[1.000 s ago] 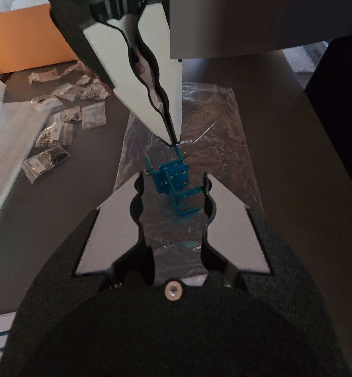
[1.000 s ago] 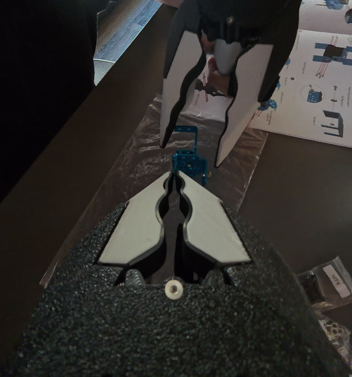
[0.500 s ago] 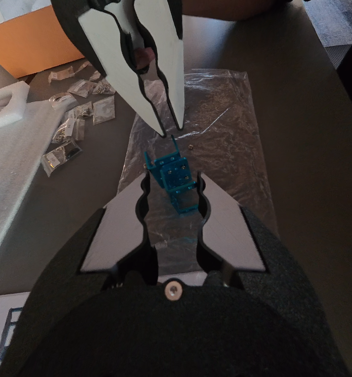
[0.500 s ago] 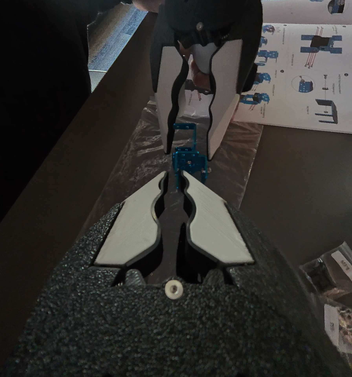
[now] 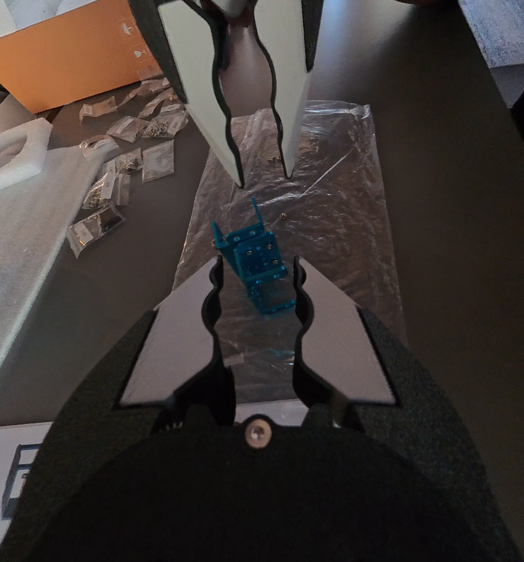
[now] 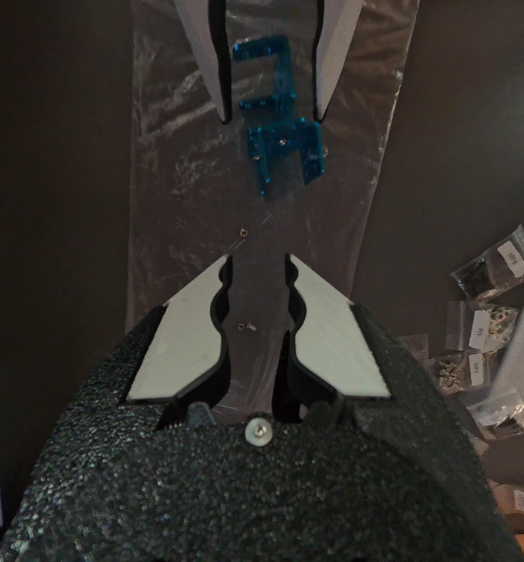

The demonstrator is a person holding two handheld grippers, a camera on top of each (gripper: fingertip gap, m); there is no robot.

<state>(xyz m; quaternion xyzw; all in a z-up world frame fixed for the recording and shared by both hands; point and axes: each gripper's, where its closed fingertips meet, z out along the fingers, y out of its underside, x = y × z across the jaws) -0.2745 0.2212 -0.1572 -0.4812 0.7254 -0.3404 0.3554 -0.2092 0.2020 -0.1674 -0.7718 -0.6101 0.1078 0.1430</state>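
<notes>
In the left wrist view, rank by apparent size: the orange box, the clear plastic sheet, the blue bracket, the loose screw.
1. Clear plastic sheet, though the orange box is cut off by the frame and lies farther away, so their order is unsure.
2. Orange box.
3. Blue bracket.
4. Loose screw.

A clear plastic sheet [image 5: 330, 213] lies flat on the dark desk [image 5: 452, 243], with a blue metal bracket assembly [image 5: 254, 261] resting on it and two small loose screws [image 6: 243, 232] nearby. To one side sit many small clear bags of hardware [image 5: 151, 152] with white labels, a white foam block [image 5: 8, 158] and an orange cardboard box [image 5: 66, 57]. A printed instruction sheet [image 5: 8, 456] lies at the near edge.
</notes>
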